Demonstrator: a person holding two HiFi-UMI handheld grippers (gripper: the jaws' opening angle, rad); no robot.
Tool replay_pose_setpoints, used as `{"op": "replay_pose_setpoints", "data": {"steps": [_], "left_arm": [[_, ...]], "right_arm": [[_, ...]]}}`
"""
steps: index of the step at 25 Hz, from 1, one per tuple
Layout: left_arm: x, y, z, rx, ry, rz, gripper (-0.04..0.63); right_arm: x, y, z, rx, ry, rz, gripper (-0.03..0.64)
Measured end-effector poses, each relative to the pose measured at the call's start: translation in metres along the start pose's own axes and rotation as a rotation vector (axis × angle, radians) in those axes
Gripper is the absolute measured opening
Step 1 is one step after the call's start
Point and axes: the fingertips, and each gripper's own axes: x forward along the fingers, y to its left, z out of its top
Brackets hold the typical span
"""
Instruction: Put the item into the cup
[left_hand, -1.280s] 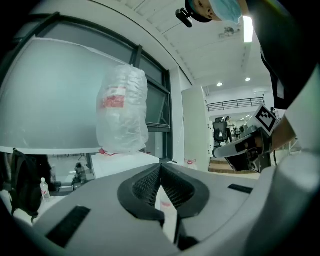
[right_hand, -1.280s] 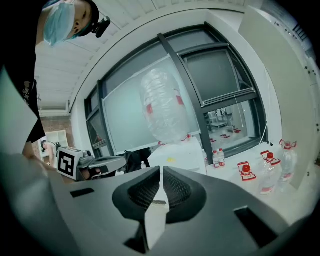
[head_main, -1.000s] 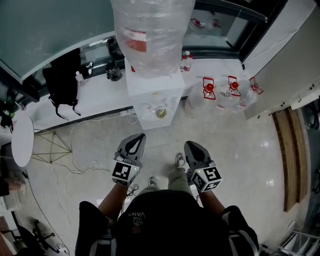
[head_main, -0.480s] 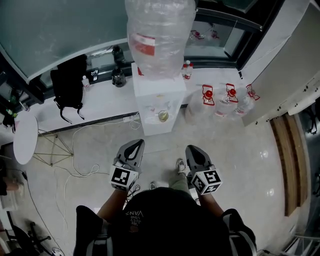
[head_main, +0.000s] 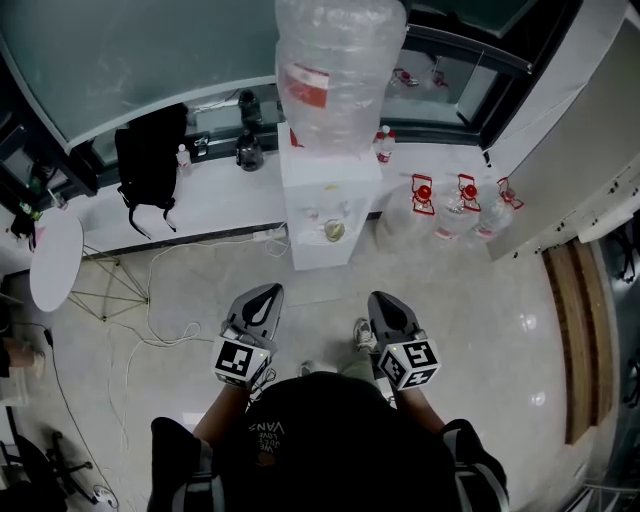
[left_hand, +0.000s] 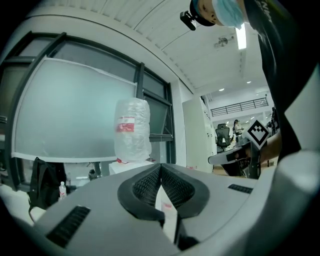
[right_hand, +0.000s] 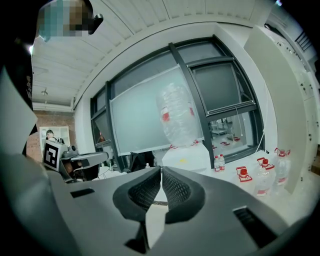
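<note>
In the head view my left gripper (head_main: 264, 292) and right gripper (head_main: 381, 298) are held out side by side over the floor, both pointing at a white water dispenser (head_main: 325, 200). A big clear bottle (head_main: 335, 70) stands on top of it. A small yellowish round thing (head_main: 333, 231) sits in the dispenser's niche; I cannot tell what it is. The left gripper (left_hand: 160, 166) is shut, its ribbed pads meeting at the tips with nothing held. The right gripper (right_hand: 161, 168) is shut likewise and empty. No cup shows clearly in any view.
Several spare water jugs (head_main: 460, 205) stand right of the dispenser. A black backpack (head_main: 150, 150) and small bottles (head_main: 384, 145) sit on the white window ledge. A round white table (head_main: 55, 258) and loose cables (head_main: 150, 300) are at the left. Wooden boards (head_main: 580, 330) lie at the right.
The dispenser and ledge have slid to the right in the head view as the person moved. Both grippers stay shut, side by side, with the left one a little lower and further left.
</note>
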Motion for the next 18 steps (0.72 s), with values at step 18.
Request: {"op": "replay_pose_setpoints", "data": {"steps": [18], "left_arm": [[-0.017,-0.012,-0.007,-0.017,0.020,0.015,0.020]], "right_arm": [[-0.001,0.010,0.002,-0.027,-0.002,0.018,0.044]]}}
